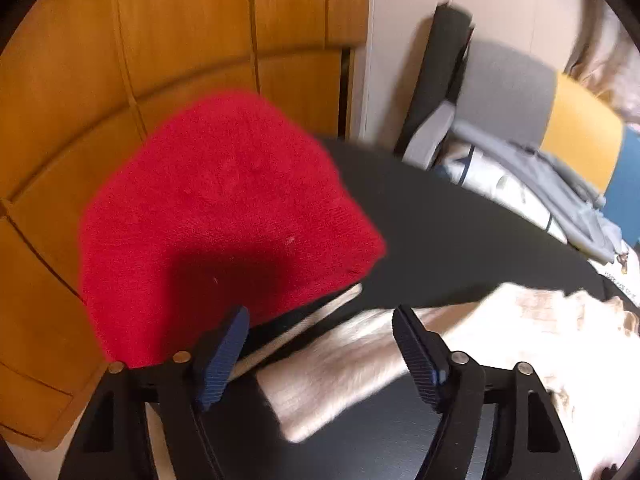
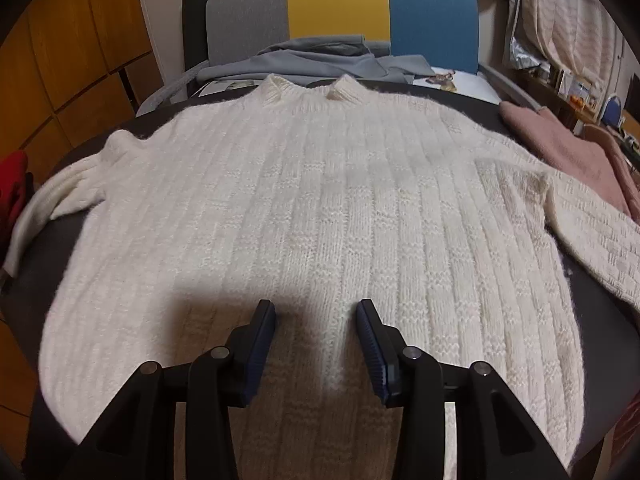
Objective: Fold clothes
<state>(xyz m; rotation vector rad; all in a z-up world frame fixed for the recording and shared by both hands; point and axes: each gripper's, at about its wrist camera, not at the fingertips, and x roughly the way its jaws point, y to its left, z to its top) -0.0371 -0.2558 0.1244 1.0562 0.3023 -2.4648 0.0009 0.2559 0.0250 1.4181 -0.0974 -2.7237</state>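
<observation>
A cream knit sweater (image 2: 320,208) lies spread flat, collar away from me, on a round black table (image 2: 600,320). Its right sleeve (image 2: 596,232) runs off toward the table's right edge. My right gripper (image 2: 316,308) hovers open just above the sweater's lower middle, holding nothing. In the left wrist view the left sleeve (image 1: 352,364) lies on the table (image 1: 440,232) under my open left gripper (image 1: 320,314), whose blue pads are spread wide. A red knit garment (image 1: 216,216) lies folded at the table's left edge, partly overlapping the sleeve's cuff end.
A pink garment (image 2: 568,148) lies at the table's far right. A chair with a grey, yellow and blue back (image 2: 340,4) stands behind the table with grey clothes (image 2: 316,60) draped on it. Wooden cabinet doors (image 1: 140,40) stand at the left.
</observation>
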